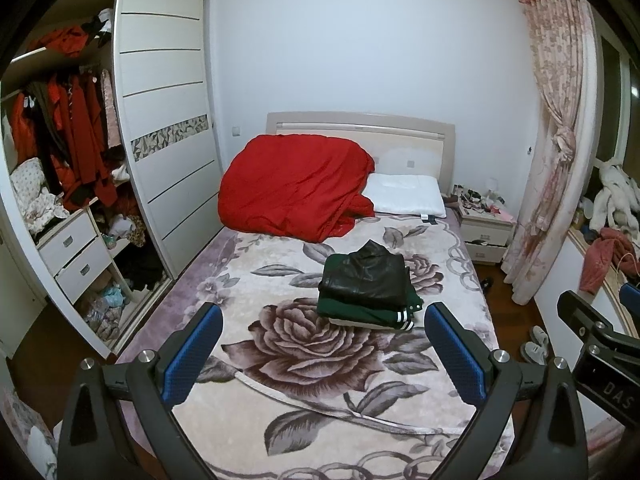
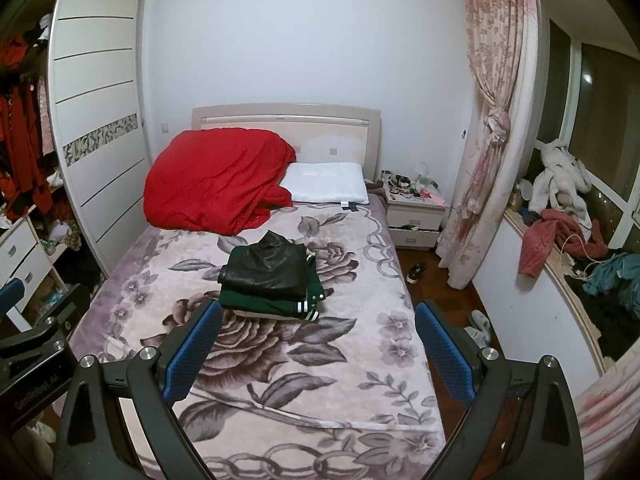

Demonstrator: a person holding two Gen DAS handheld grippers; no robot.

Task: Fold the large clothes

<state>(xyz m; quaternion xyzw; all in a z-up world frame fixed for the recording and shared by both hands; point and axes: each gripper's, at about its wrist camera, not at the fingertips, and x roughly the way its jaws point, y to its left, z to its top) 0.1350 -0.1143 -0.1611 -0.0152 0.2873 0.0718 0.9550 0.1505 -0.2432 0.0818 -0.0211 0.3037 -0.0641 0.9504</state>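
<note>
Clothes (image 1: 370,284), folded, stacked mid-bed (image 1: 280,400) below red quilt (image 1: 296,184); left hand-held gripper (image 1: 323,350) and right hand-held gripper (image 2: 318,346) both released, empty. Risk: careless nudging could topple the stack.

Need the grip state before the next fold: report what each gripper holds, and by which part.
Nothing is held. The left gripper and right gripper are both open above the bed, short of the folded clothes.
</note>
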